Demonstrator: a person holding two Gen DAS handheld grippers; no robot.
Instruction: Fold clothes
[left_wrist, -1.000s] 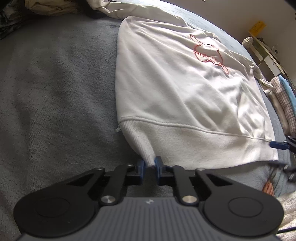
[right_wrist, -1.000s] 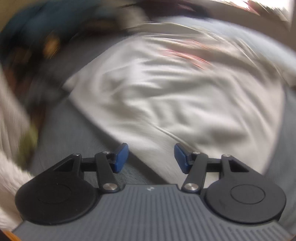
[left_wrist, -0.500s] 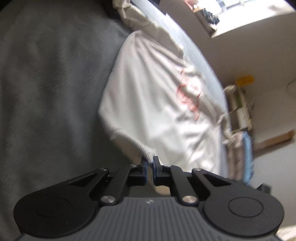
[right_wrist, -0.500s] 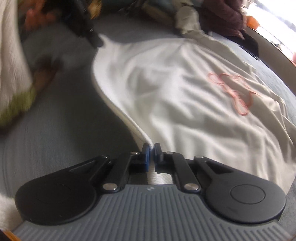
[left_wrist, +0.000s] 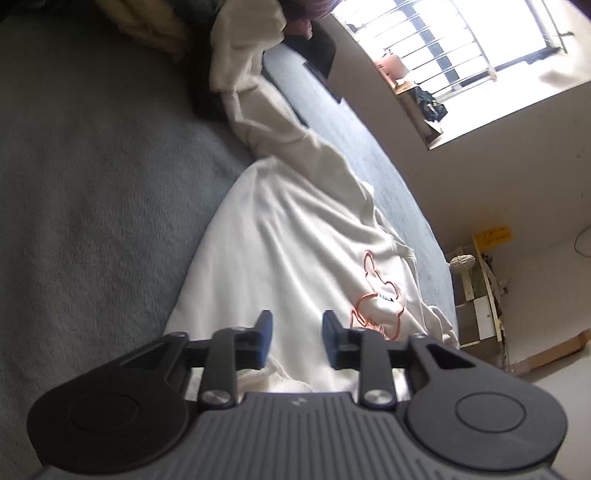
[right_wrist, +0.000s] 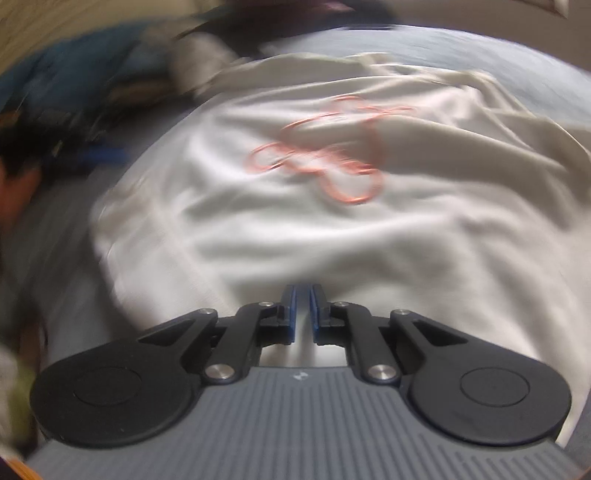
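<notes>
Sweatshirt (left_wrist: 295, 236), white w/ red outline print (left_wrist: 376, 299), lies spread on grey blanket (left_wrist: 92, 184) on a bed, one sleeve trailing twd the far end. Left gripper (left_wrist: 296, 341) hovers over the ribbed hem, fingers apart w/ a clear gap, nothing betw them; hem partly hidden under gripper body. Right gripper (right_wrist: 302, 308): blue pads nearly together, thin gap, white cloth right at the tips; can't tell if it's pinched. Right wrist view badly motion-blurred; dark clutter (right_wrist: 74, 110) at upper left unreadable. Window (left_wrist: 461, 48) blown out.
</notes>
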